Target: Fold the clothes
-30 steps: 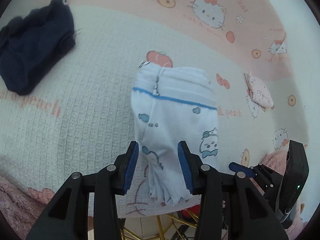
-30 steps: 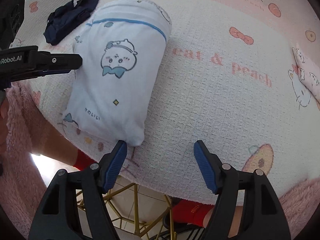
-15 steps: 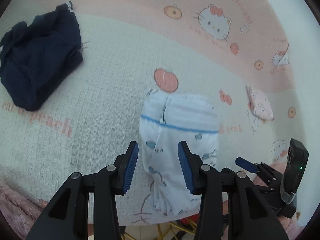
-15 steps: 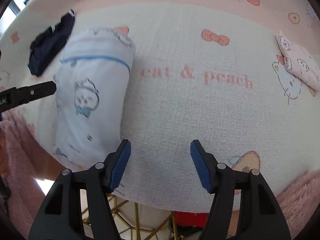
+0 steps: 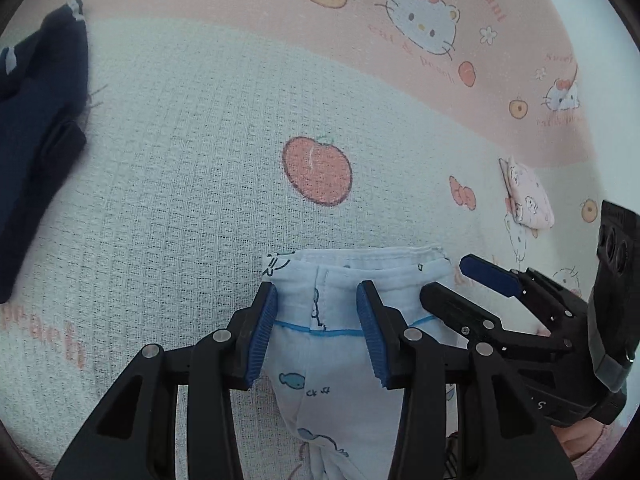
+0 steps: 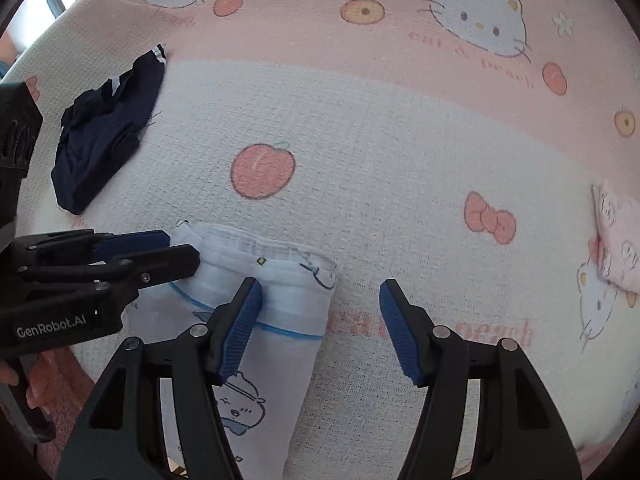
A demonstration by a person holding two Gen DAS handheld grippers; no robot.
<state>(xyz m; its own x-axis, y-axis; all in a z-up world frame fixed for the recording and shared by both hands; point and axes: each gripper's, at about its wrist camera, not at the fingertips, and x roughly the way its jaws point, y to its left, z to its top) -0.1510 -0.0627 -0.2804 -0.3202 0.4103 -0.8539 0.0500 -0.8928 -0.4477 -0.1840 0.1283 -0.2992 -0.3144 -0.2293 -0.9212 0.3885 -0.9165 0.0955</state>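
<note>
My left tongs (image 5: 316,326) stood part open over the folded white garment (image 5: 340,368), one blue pad to either side of its upper end, near the thin blue stripe that crossed it. I could not tell whether the pads touched the cloth; nothing was pinched between them. The garment lay flat on the worktop, on a cream waffle-weave cloth (image 5: 180,200) printed with cartoon cats, and its lower end hung past the near edge of that cloth. The printed peach (image 5: 317,171) sat just beyond the garment's far hem, a strip of bare cloth between them.

My right tongs (image 6: 320,328) were open wide. Their left pad rested over the garment (image 6: 280,292), near the blue stripe, and their right pad stood over bare cloth to the right of it, above the pink lettering. They held nothing. In that view my left tongs (image 6: 160,250) came in from the left, their tips at the garment's far left corner.

A crumpled navy garment (image 6: 104,132) lay well to the left of the peach and farther back. A small folded pink piece (image 5: 528,204) lay well to the right of the peach, near the cloth's pink border (image 6: 320,40).
</note>
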